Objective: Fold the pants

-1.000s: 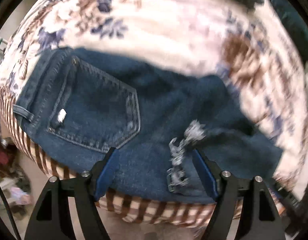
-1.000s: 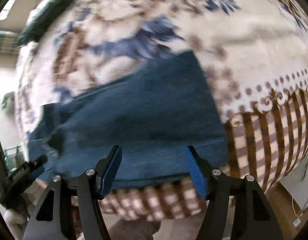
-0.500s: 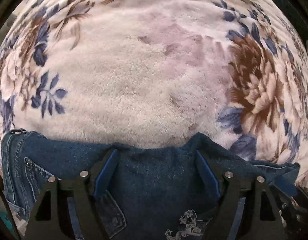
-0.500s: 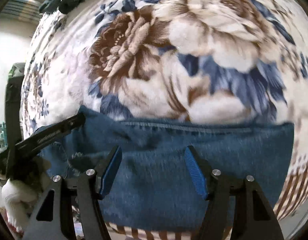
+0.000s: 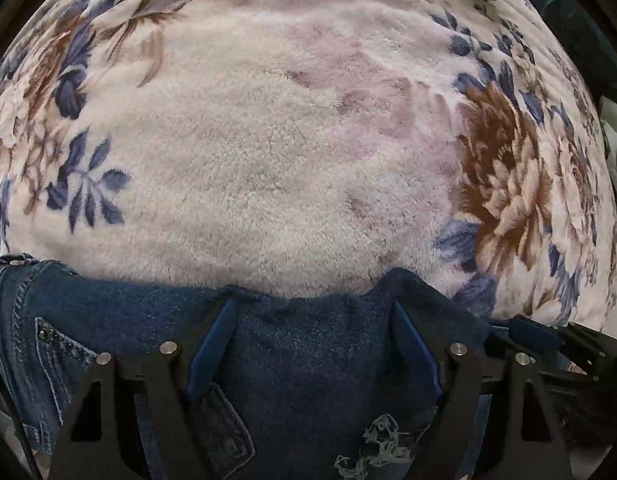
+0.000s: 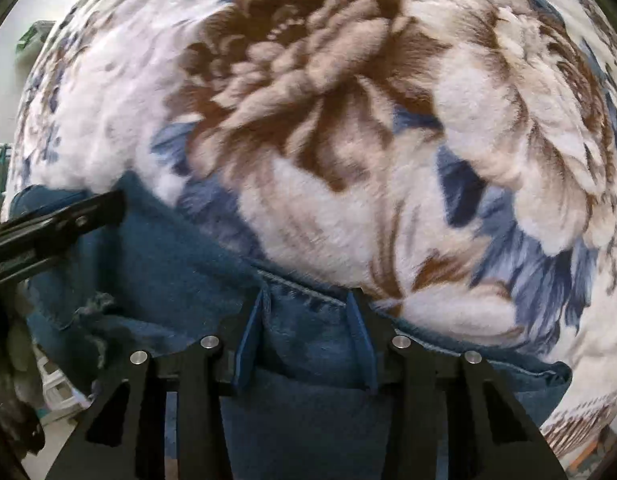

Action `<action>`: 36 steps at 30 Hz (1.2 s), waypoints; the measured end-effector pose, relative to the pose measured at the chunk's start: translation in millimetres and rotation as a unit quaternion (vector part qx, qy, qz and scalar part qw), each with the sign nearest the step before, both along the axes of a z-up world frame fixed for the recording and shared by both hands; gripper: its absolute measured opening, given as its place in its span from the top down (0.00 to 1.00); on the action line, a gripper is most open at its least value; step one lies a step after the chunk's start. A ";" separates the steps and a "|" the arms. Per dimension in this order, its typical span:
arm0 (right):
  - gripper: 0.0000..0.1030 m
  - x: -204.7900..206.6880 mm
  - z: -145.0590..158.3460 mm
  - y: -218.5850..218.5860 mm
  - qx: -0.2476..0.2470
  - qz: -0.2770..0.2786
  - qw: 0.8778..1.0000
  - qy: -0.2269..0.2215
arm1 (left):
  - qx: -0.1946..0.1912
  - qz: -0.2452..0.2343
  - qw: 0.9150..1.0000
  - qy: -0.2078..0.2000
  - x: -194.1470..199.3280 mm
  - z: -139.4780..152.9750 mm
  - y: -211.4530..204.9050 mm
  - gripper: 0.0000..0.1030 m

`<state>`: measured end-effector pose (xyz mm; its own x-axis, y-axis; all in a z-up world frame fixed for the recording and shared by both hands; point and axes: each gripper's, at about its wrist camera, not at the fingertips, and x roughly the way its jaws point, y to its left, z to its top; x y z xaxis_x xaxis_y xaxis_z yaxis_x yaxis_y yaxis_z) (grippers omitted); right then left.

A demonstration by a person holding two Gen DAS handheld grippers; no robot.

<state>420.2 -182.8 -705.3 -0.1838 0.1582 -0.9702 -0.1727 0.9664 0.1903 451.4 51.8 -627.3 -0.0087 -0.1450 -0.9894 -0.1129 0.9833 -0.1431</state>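
Note:
Dark blue jeans lie folded on a fluffy floral blanket. In the left wrist view a back pocket shows at the lower left and a frayed rip at the bottom. My left gripper is open, its blue pads spread wide over the jeans' far fold edge. In the right wrist view the jeans fill the lower left. My right gripper has its jaws narrowed around the stitched hem edge, with denim bunched between the pads. The left gripper's finger shows at the left edge there.
The blanket with brown and blue flowers covers the bed beyond the jeans. A dark green cloth lies at the far right corner. The bed's striped border and the floor show at the lower right of the right wrist view.
Both grippers moved forward over the jeans to their far edge. The right gripper's jaws closed in on the hem; the left stayed open.

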 end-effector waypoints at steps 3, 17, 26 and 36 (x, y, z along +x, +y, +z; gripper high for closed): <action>0.57 1.7 -5.1 -1.1 -0.010 -0.022 1.000 0.011 | -0.006 0.003 1.000 0.002 -5.1 -1.9 7.4 0.23; 0.21 -33.0 68.8 -23.7 0.005 -0.133 0.991 -0.004 | -0.035 0.239 0.967 -0.082 -116.0 101.1 136.5 0.07; 0.21 -103.1 12.5 -21.6 -0.039 -0.168 0.983 0.071 | -0.079 0.485 0.870 -0.050 -231.5 38.5 230.9 0.07; 0.21 -83.9 5.2 5.0 -0.069 -0.139 0.986 0.059 | -0.146 0.523 0.835 -0.091 -211.3 -10.4 244.2 0.07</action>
